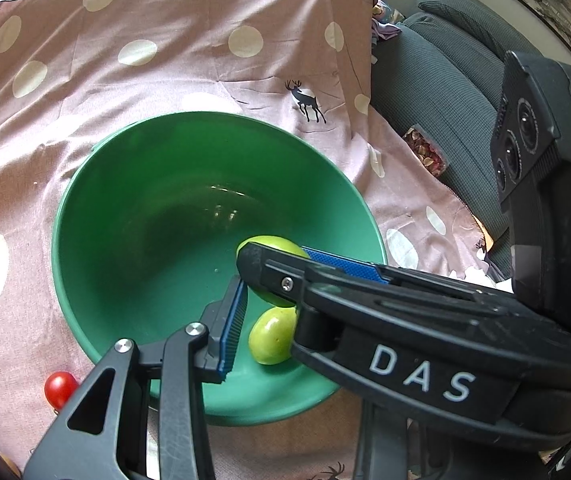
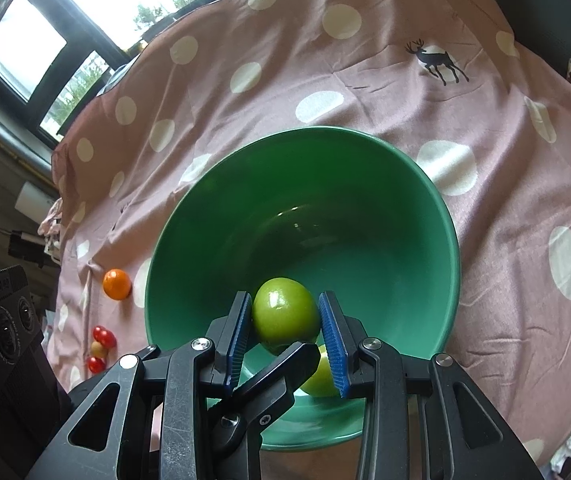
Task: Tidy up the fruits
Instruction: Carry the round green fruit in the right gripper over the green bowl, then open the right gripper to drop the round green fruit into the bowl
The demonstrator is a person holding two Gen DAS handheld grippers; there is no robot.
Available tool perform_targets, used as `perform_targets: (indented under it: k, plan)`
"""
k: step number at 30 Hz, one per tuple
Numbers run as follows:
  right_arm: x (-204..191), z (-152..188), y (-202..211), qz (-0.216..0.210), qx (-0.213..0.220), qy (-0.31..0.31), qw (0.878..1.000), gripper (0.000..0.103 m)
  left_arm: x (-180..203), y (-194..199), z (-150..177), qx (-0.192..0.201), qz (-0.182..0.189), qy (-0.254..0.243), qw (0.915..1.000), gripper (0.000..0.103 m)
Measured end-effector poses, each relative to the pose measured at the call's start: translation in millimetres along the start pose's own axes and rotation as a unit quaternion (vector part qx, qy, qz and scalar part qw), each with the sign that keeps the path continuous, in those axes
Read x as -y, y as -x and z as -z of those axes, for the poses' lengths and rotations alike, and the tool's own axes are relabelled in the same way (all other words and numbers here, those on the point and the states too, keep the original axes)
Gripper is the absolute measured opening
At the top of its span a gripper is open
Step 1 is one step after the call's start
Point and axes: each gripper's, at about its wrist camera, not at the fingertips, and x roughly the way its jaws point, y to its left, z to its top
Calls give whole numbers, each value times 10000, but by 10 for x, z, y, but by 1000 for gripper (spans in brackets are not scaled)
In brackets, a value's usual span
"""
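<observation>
Right wrist view: we hold a green fruit [image 2: 285, 316] low inside the green bowl [image 2: 325, 184].
Nearest us, the right gripper [image 2: 285, 296] pinches that fruit between its blue pads. The left gripper [image 1: 263, 322] crosses beneath, and we cannot tell how its jaws stand, with one finger hidden. A second green fruit [image 2: 321, 378] lies just beside, on the bowl floor. We judge this a release: sink close to the floor, spread gently, and avoid knocking the neighbour. Farther off, an orange [image 2: 116, 284] and cherry tomatoes [image 2: 103, 334] wait on the spotted cloth [image 2: 505, 184].
</observation>
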Motion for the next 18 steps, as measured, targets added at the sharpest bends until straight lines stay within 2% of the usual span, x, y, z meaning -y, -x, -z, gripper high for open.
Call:
perform_targets:
  k: [11, 16, 18]
  plan:
    - [17, 21, -13, 2, -19, -61, 10000, 39, -9, -37, -3, -59, -20, 37, 10000, 35]
    - [23, 23, 7, 142, 37, -99, 9998, 40, -19, 29, 12, 20, -157, 49, 9999, 39]
    - [30, 21, 17, 171, 64, -124, 9998, 42, -27, 87, 23, 104, -243, 50, 9996, 45]
